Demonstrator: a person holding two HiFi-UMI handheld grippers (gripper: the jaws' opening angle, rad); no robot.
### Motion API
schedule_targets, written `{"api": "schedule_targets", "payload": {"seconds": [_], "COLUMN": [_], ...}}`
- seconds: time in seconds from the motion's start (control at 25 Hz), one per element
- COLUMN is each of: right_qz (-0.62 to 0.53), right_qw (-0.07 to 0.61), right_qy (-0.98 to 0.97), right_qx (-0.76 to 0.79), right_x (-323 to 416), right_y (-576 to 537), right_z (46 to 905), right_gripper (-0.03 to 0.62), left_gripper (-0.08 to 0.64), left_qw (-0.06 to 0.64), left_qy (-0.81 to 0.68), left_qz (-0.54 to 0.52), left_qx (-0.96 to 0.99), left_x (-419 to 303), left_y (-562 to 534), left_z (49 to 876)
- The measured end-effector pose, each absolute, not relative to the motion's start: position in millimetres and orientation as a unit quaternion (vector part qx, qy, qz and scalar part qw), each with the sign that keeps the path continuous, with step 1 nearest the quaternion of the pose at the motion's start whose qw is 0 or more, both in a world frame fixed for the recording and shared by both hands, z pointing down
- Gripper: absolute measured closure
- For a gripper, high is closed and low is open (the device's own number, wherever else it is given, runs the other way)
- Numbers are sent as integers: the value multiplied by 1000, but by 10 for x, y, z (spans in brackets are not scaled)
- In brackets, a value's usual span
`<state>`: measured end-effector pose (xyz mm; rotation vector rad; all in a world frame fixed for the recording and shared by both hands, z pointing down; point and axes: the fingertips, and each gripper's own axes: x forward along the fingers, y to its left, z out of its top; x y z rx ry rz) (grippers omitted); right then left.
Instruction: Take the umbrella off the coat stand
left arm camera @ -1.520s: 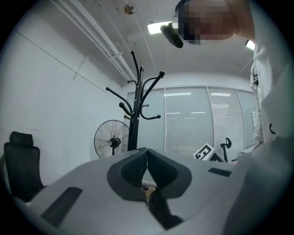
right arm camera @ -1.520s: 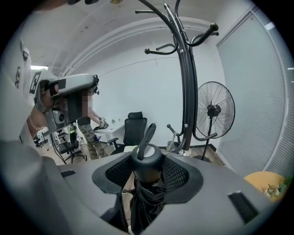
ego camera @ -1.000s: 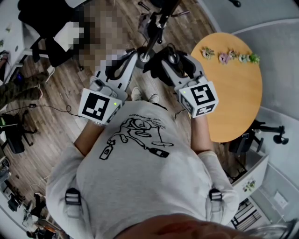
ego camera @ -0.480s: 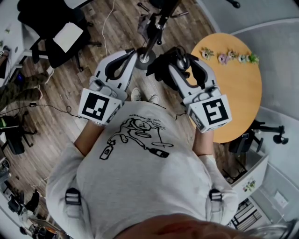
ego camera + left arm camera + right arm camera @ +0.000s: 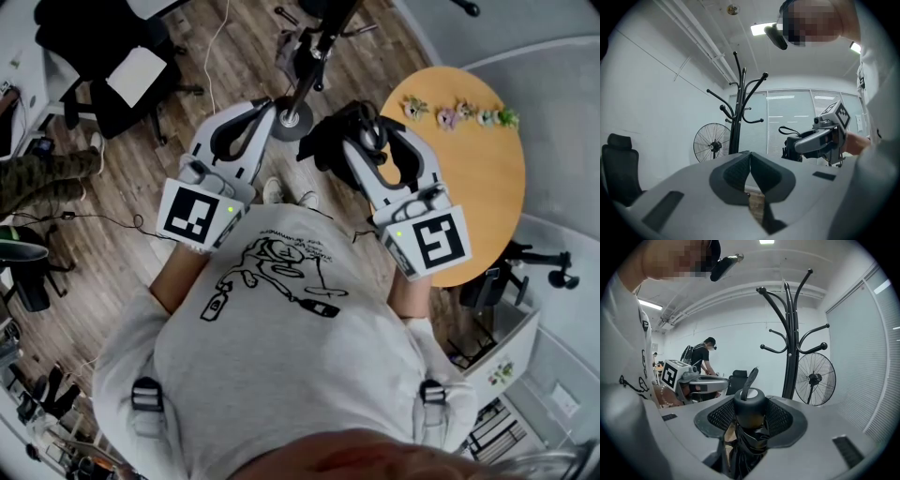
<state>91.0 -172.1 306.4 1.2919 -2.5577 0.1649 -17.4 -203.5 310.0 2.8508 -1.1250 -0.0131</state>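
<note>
A folded black umbrella (image 5: 749, 414) sits upright between the pads of my right gripper (image 5: 750, 417), which is shut on its round handle; its strap sticks up above the pads. In the head view the right gripper (image 5: 352, 133) holds the umbrella (image 5: 330, 142) just right of the black coat stand (image 5: 315, 54). The stand's hooks (image 5: 789, 329) show bare beyond the umbrella. My left gripper (image 5: 266, 109) stays beside the stand's base, and in its own view the left gripper (image 5: 750, 169) is shut with its pads touching and nothing between them. The right gripper (image 5: 819, 138) with the umbrella (image 5: 790, 147) shows there too.
A standing fan (image 5: 814, 378) is next to the coat stand. A round wooden table (image 5: 487, 187) with small plants (image 5: 459, 111) lies to the right, and a black office chair (image 5: 105, 67) to the far left. A person (image 5: 702, 357) stands in the background.
My right gripper has risen and drawn back toward me with the umbrella in it, away from the stand. The left gripper has stayed put.
</note>
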Motion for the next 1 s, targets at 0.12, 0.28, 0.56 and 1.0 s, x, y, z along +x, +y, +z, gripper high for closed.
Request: {"api": "schedule_targets", "payload": {"seconds": [0.12, 0.28, 0.56, 1.0], "right_qz": [60, 58, 57, 52], "right_qw": [135, 133, 134, 124], "right_qy": [-882, -883, -881, -885], "right_qx": [448, 445, 450, 446], "right_x": [920, 928, 952, 936], "right_y": [-1712, -1676, -1664, -1622], "right_z": [3091, 3088, 3040, 2992], "right_gripper": [379, 379, 379, 378], "left_gripper": [551, 551, 551, 551], "left_qw": [37, 39, 27, 29], "left_qy": [-366, -365, -366, -364], "left_qz": [-4, -6, -8, -8], "left_qx": [930, 930, 930, 931], "left_x": [-167, -155, -143, -150], "left_y": [-2027, -1998, -1985, -1948], "left_z": [3099, 3079, 3025, 3025]}}
